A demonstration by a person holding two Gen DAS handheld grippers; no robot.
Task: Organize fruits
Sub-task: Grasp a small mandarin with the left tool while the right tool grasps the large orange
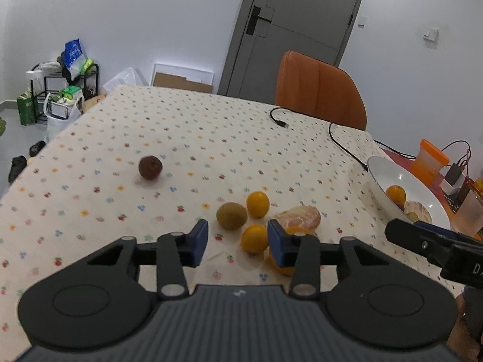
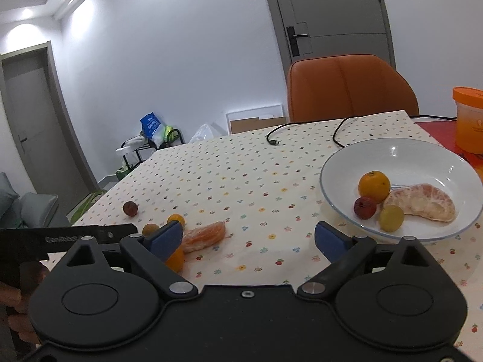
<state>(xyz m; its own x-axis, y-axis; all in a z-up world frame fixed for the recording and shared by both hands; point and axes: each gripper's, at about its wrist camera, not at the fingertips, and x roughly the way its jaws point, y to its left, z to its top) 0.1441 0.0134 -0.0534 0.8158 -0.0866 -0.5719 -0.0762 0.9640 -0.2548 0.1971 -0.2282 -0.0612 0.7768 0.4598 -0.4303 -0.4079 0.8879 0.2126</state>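
Cloth tablecloth [image 1: 181, 138], matt, printed with small fruit and flower motifs; glossy white bowl [image 2: 422, 154] with a smooth glazed look. Left gripper [image 1: 238, 241] and right gripper [image 2: 247, 241]: matt black plastic bodies, blue pads [image 1: 199, 238], bright metal pivot pins. Kiwi [image 1: 231, 215] dull and rough; chair [image 2: 350, 87] smooth orange upholstery.

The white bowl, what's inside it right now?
Inside the white bowl: an orange, a peeled citrus piece, a small red fruit and a yellow-green fruit. Anything underneath them is hidden.
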